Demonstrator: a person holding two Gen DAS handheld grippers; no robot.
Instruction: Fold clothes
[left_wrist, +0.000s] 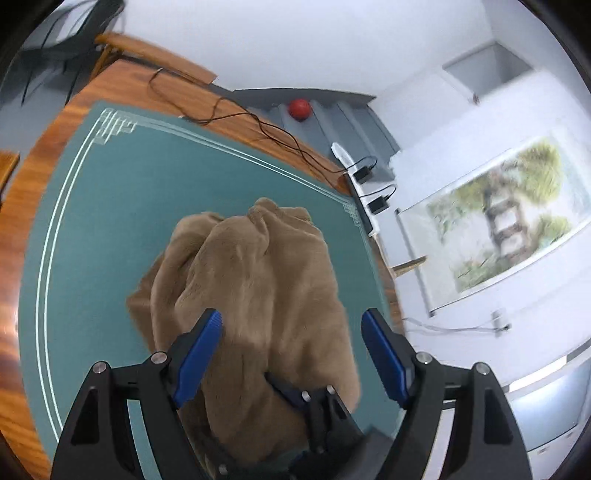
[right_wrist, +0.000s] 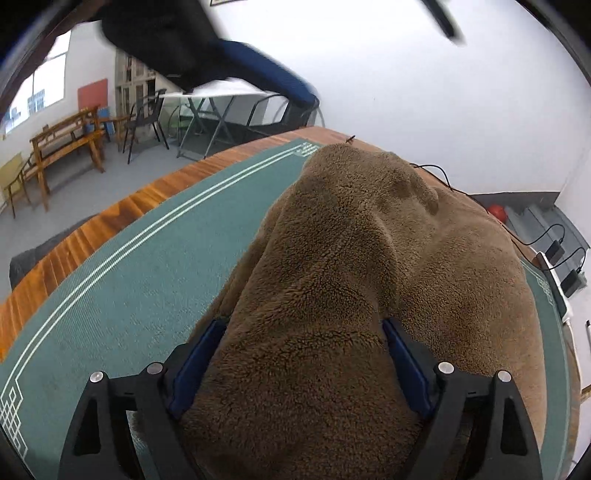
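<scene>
We have the brown fleece garment (left_wrist: 251, 295) heaped in a loose mound on the green mat (left_wrist: 110, 206), toward the surface's edge nearest the white wall with the power adapters, not yet laid flat. Our right gripper (right_wrist: 303, 362) sits low against the heap with its blue fingers (right_wrist: 195, 362) spread wide, a thick ridge of fleece bulging between them; whether the pads press on it we cannot tell, so a lift from here may bring up only a loose bunch that slips out. Our left gripper (left_wrist: 291, 354) hangs above the pile with its fingers (left_wrist: 199, 354) apart and nothing between them. The risk, as we judge it, is grabbing several layers at once, since no hem or sleeve shows, which would fold the bundle crooked. Dragging the heap could also push it over that near edge or snag the black cable (left_wrist: 236, 114) on the wood beyond the mat's far edge.
</scene>
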